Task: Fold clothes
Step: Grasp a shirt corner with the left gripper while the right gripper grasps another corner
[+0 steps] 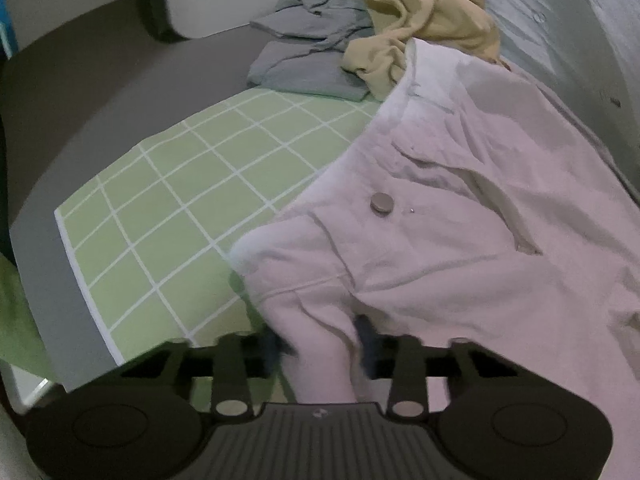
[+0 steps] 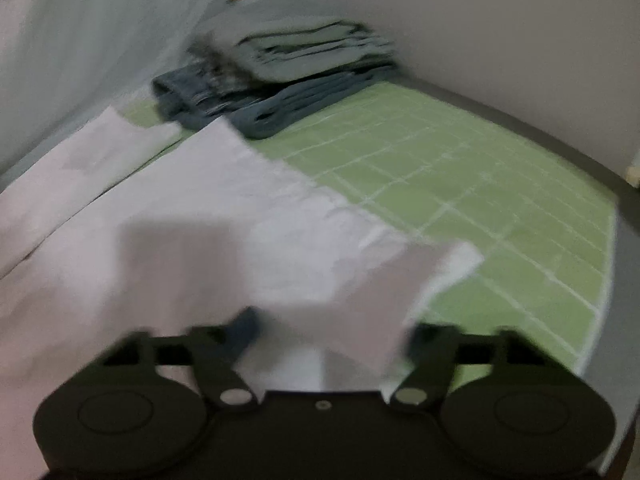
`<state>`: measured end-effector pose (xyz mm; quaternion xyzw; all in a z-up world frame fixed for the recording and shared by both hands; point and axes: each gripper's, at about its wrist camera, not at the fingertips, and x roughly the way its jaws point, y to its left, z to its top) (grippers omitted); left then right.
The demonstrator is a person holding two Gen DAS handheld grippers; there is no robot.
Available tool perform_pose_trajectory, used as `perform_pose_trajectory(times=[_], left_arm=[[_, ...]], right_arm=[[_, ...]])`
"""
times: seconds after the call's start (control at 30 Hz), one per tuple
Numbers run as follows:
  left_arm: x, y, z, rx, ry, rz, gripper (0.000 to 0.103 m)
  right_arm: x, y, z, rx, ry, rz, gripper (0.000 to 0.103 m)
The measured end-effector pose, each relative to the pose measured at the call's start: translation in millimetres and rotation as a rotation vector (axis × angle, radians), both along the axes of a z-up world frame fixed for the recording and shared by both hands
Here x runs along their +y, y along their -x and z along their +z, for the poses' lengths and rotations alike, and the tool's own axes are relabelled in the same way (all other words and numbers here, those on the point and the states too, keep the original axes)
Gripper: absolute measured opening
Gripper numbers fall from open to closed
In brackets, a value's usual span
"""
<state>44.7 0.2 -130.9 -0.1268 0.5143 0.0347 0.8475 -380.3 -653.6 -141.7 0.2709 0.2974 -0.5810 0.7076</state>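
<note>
Left gripper (image 1: pixel 320 344), in the left wrist view, is pinching a fold of the pale pink cotton trousers (image 1: pixel 460 220) at the waist end; cloth fills the narrow gap betw. its dark fingers (image 1: pixel 366 336). Waistband w/ round grey metal button (image 1: pixel 382 203) sits just ahead of the grip, and the garment runs away up and to the right. Trousers lie partly on a green mat w/ white grid lines (image 1: pixel 168 208), spread on a grey bench (image 1: pixel 80 80). Far end: rumpled yellow garment (image 1: pixel 420 20) lying on loosely folded grey-blue clothes (image 1: pixel 304 60).

Right wrist view is blurred. Right gripper (image 2: pixel 332 340) has its fingers (image 2: pixel 246 328) set wider apart, w/ a flap of the same pink cloth (image 2: pixel 200 220) betw. them; can't tell if they're actually clamping it. Trouser legs stretch away up-left along the mat (image 2: pixel 480 200), so the long axis runs betw. the two grippers, each at one end. Neat stack of folded blue and grey clothes (image 2: pixel 288 80) at the far edge.

Judgement: w/ both ends in reach, a fold would turn on bringing one end over the other along that axis.
</note>
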Motion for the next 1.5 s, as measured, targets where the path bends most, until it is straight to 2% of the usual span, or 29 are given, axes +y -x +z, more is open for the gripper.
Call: perform_pose_trajectory(times=[0.03, 0.1, 0.17, 0.33, 0.47, 0.63, 0.7, 0.83, 0.9, 0.97, 1.1, 1.2, 1.3, 1.4, 1.5], left_arm=[[1.3, -0.3, 1.2, 0.001, 0.009, 0.004, 0.021], [5.4, -1.0, 5.7, 0.006, 0.035, 0.024, 0.015], [6.8, 4.1, 19.0, -0.018, 0.025, 0.004, 0.01], [14.0, 27.5, 57.3, -0.092, -0.01, -0.034, 0.009], [48.6, 59.7, 92.1, -0.101, 0.105, 0.094, 0.008], [50.7, 71.4, 115.9, -0.133, 0.076, 0.106, 0.008], [42.4, 67.1, 106.7, -0.116, 0.075, 0.136, 0.007], [42.1, 57.2, 102.0, -0.103, 0.177, 0.22, 0.007], [45.2, 53.4, 105.4, -0.112, 0.22, 0.247, 0.007], [48.1, 50.2, 108.8, -0.123, 0.262, 0.276, 0.007], [38.3, 34.6, 108.0, -0.15, 0.27, 0.258, 0.007], [21.8, 7.7, 94.1, -0.132, 0.251, 0.247, 0.007], [4.3, -19.8, 92.1, -0.137, 0.265, 0.253, 0.007], [-18.0, -57.5, 92.8, -0.16, 0.245, 0.228, 0.007], [-39.2, -103.7, 85.1, -0.17, 0.267, 0.242, 0.007]], right_arm=[[-0.6, 3.4, 2.9, -0.006, -0.003, -0.001, 0.028], [-1.9, 10.3, 8.7, -0.018, -0.008, -0.003, 0.004], [-2.8, 17.0, 14.9, -0.029, -0.011, -0.003, 0.003], [25.3, 26.7, 51.7, -0.025, 0.093, 0.032, 0.003], [59.4, 47.2, 80.7, -0.016, 0.159, 0.016, 0.003], [81.8, 62.3, 113.8, -0.01, 0.229, 0.007, 0.003], [74.8, 55.9, 116.8, -0.025, 0.242, 0.008, 0.003], [50.9, 30.5, 114.5, -0.11, 0.236, -0.017, 0.003], [43.6, 16.4, 122.0, -0.145, 0.271, -0.032, 0.003], [37.7, -1.7, 131.6, -0.124, 0.331, -0.049, 0.003], [21.0, -33.9, 147.8, -0.152, 0.402, -0.038, 0.003], [-8.0, -72.6, 141.9, -0.128, 0.398, 0.019, 0.003], [-42.5, -119.2, 142.7, -0.157, 0.378, 0.055, 0.003], [-74.4, -173.4, 150.6, -0.184, 0.411, 0.066, 0.003], [-118.0, -248.6, 151.8, -0.165, 0.415, 0.143, 0.003]])
